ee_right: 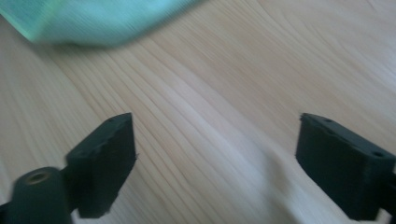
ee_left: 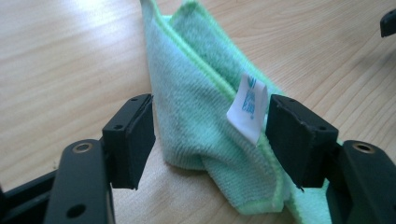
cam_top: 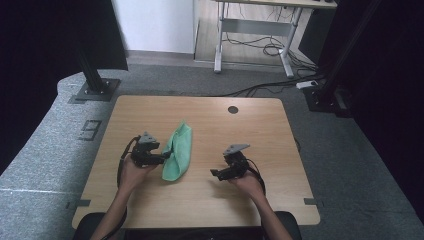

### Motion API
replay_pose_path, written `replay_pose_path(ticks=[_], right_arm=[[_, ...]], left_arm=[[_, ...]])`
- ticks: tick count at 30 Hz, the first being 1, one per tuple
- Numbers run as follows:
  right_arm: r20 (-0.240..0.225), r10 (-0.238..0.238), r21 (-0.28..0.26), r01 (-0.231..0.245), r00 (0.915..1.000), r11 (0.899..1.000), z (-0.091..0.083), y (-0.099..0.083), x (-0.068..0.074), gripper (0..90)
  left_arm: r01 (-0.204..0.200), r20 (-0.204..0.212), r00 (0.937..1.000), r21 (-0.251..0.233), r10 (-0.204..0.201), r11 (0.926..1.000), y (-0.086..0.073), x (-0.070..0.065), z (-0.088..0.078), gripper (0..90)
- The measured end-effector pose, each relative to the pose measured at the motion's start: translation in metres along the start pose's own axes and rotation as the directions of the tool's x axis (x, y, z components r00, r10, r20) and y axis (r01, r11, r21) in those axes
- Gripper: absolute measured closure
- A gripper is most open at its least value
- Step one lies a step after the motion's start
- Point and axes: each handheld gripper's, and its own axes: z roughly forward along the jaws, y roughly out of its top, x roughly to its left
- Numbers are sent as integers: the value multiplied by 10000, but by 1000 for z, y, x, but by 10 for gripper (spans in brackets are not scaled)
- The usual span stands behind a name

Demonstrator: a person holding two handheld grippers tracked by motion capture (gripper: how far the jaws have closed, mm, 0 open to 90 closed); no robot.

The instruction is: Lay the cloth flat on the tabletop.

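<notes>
The left gripper (cam_top: 161, 159) sits at about 8 o'clock on the wooden table (cam_top: 210, 200), its jaws spread wide and reaching toward 3 o'clock around the near end of a green cloth (cam_top: 177, 150). In the left gripper view (ee_left: 210, 140) the two black jaws stand on either side of a raised fold of that cloth (ee_left: 196, 116); the right-hand jaw lies against or just beside the cloth's edge, and the other stands a little apart from it. I cannot tell whether either jaw presses the fabric. A white label (ee_left: 247, 107) with blue print hangs from the cloth's hem just beside the right-hand jaw.

The cloth is a folded microfibre piece with a lighter stitched border, lying slightly left of the table's centre as a long strip running from about 12 o'clock down toward 6 o'clock.

The right gripper (cam_top: 216, 173) is at about 4 o'clock on the table, well apart from the cloth, pointing toward 9 o'clock. In the right gripper view (ee_right: 215, 163) its jaws are wide apart with only bare wood grain between them, and a blurred corner of the cloth (ee_right: 93, 21) shows at 11 o'clock.

A round dark hole (cam_top: 233, 109) marks the tabletop at 12 o'clock. Grey carpet (cam_top: 45, 165) surrounds the table.
</notes>
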Motion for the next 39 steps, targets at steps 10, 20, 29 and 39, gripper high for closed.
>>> replay_pose_path(ticks=[10, 20, 29, 39], right_arm=[[-730, -753, -353, 729, 9945, 9967, 22, 44, 27, 308], [-1683, -1011, -268, 980, 9805, 9948, 63, 80, 54, 401], [-1212, -922, 928, 1037, 9883, 9903, 93, 85, 64, 700], [-346, -873, 689, 895, 9956, 9936, 61, 79, 49, 816]], left_arm=[[-165, 109, 9998, 77, 164, 9998, -6, 1, 4, 372], [-218, 514, 9985, 104, 213, 9997, -8, 2, 2, 565], [-354, 767, 9966, 496, 315, 9981, -11, 2, 4, 762], [-174, 359, 9992, 68, 171, 9998, -10, 7, -6, 858]])
